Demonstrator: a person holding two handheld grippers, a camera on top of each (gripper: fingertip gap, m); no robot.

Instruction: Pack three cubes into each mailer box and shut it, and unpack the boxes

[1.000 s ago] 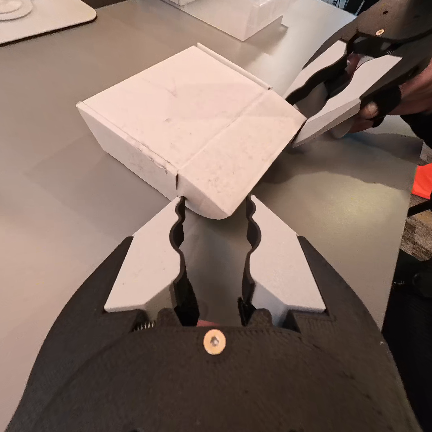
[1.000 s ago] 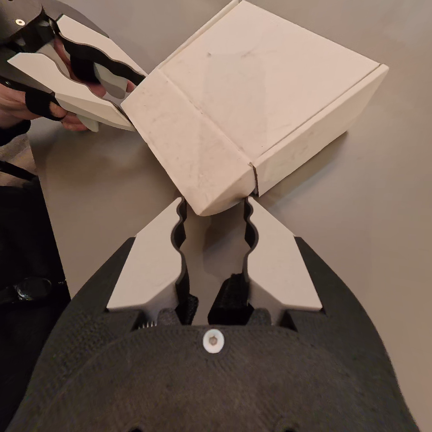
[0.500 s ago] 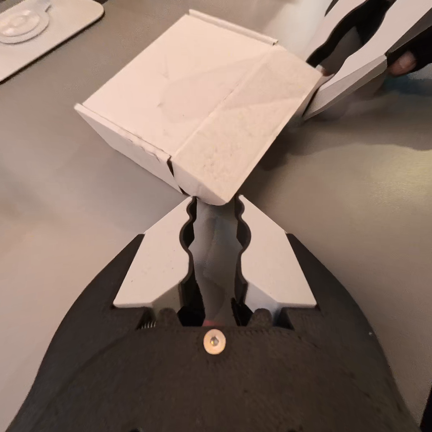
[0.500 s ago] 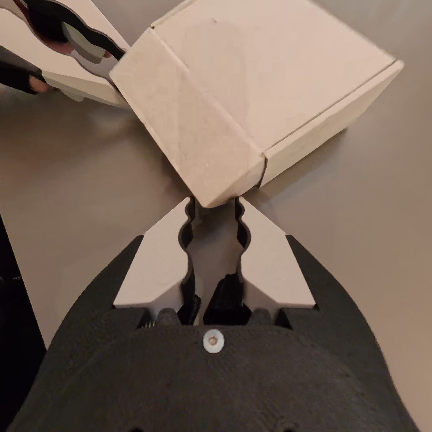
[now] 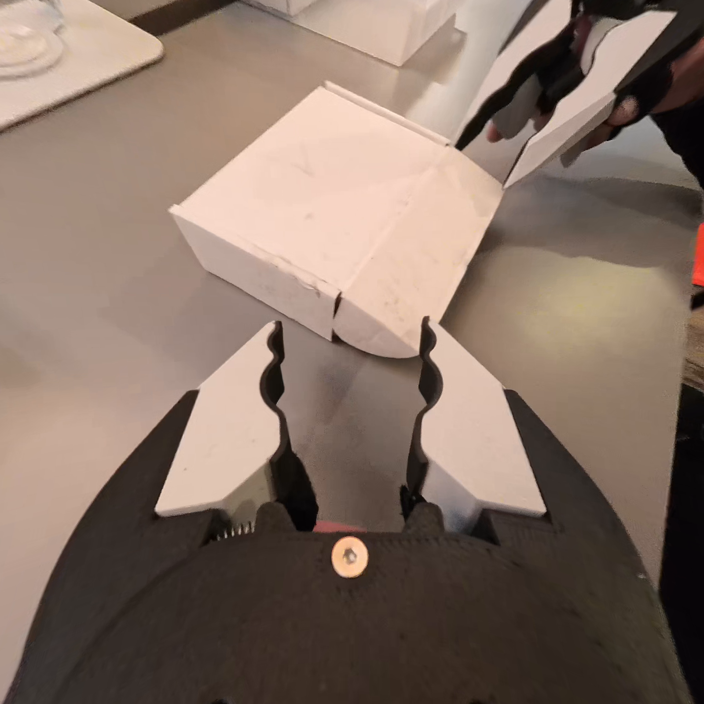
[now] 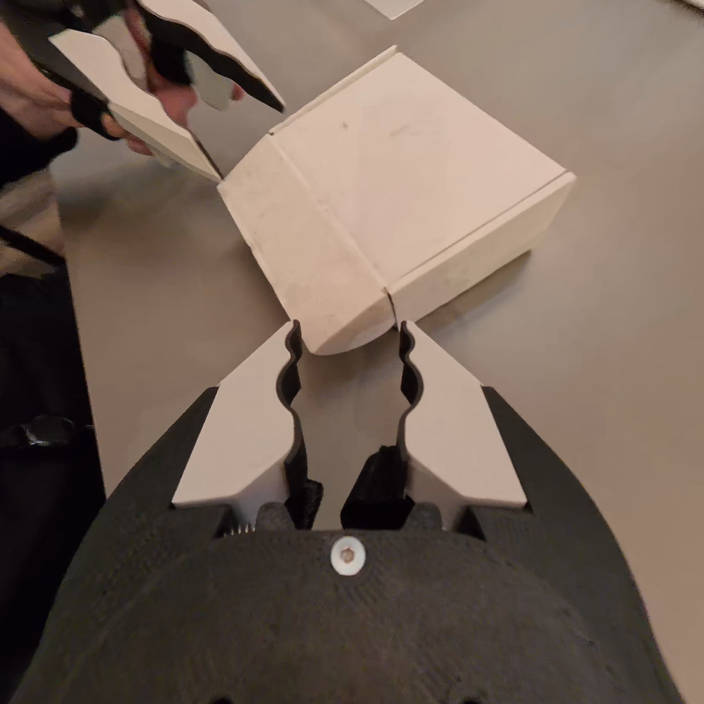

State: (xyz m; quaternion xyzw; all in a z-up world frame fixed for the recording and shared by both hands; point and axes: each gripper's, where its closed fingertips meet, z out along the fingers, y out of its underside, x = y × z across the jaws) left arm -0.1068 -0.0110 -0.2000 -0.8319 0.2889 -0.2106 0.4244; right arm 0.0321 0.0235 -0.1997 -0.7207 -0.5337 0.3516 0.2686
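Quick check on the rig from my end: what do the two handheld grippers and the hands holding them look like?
Both match: the left gripper and right gripper have textured black bodies with one central silver screw, pale grey wedge fingers lined with wavy black pads, and a small spring at the base. The hand wears a black fingerless glove and dark sleeve.

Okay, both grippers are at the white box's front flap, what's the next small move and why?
Probably close both open grippers, left gripper and right gripper, on the flap's corners. The mailer box lies lid-down on the table, its front flap untucked, one corner before each.
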